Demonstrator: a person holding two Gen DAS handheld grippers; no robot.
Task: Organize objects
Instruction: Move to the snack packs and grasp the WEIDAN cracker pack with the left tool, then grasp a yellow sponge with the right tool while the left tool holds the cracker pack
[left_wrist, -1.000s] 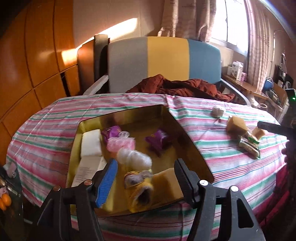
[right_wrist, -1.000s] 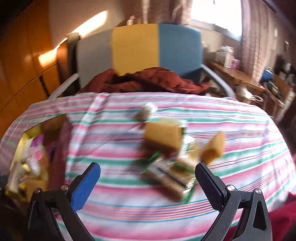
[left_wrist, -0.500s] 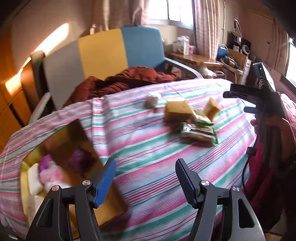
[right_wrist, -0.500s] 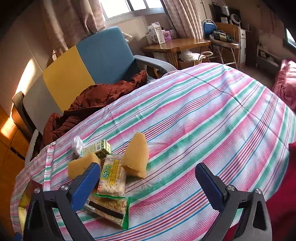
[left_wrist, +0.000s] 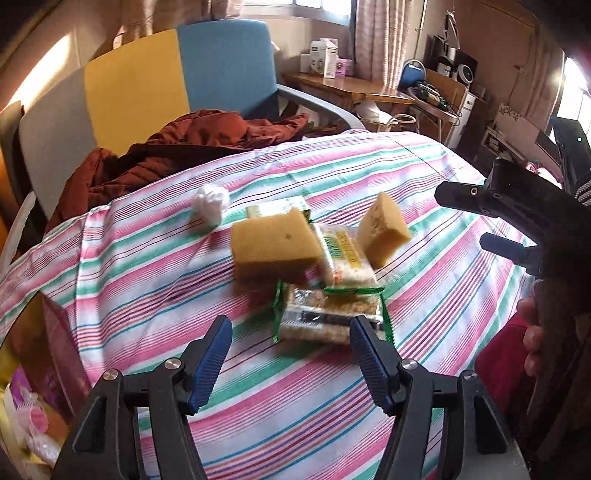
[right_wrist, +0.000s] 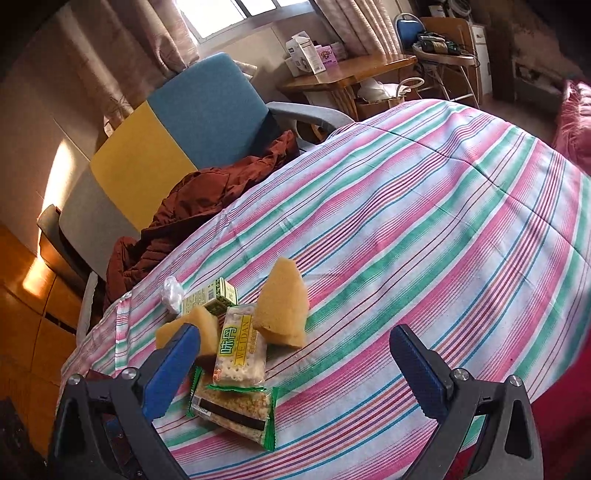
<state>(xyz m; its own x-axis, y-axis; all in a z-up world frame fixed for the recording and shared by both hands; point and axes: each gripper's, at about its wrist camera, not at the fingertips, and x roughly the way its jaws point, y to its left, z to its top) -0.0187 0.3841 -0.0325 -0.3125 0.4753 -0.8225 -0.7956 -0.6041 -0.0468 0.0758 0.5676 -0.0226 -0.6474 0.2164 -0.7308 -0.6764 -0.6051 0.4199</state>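
Above the overlapping cracker packets (left_wrist: 330, 314), the left gripper (left_wrist: 290, 350) is hovering part-open and empty, risking dragging both together.

Striped woven cloth (left_wrist: 155, 280) (matt) covers the counter; sponges (left_wrist: 275, 249) porous, rough foam; cracker packets (left_wrist: 328, 317) glossy plastic film; tongs (left_wrist: 290, 354) matt black plastic with ribbed blue pads (left_wrist: 212, 363).

On the striped surface (left_wrist: 155, 280), two sponges (left_wrist: 273, 251), snack packets (left_wrist: 328, 317) and a green carton (left_wrist: 277, 208) cluster just beside a white wad (left_wrist: 210, 201).
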